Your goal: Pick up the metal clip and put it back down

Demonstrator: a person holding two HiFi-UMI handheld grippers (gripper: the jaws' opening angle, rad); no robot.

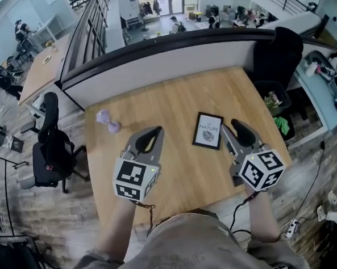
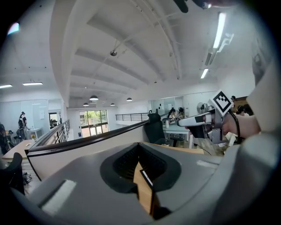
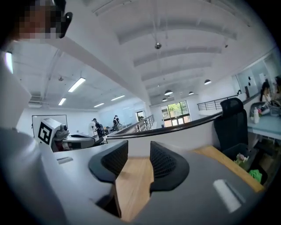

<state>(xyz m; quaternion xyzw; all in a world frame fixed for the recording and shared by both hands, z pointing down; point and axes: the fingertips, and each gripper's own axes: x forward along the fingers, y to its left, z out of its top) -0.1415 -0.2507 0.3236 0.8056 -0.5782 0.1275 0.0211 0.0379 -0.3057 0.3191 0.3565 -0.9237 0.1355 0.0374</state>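
I cannot make out a metal clip in any view. Both grippers hover over the near half of the wooden table (image 1: pixel 172 102). My left gripper (image 1: pixel 157 129) is shut, its tips together and nothing between them; in the left gripper view its jaws (image 2: pixel 139 151) show only a thin wedge of table. My right gripper (image 1: pixel 234 125) is open, with bare wood between the dark ribbed pads (image 3: pixel 164 162) and nothing held. A black-framed card printed "NATURE" (image 1: pixel 207 130) lies flat between the two grippers. A small purple dumbbell-shaped object (image 1: pixel 108 121) sits at the table's left.
A curved partition wall (image 1: pixel 169 57) runs along the table's far edge. A black office chair (image 1: pixel 51 147) stands on the floor at the left. Another dark chair (image 1: pixel 280 53) and a bin (image 1: pixel 272 102) stand at the right. The table's near edge is just under the grippers.
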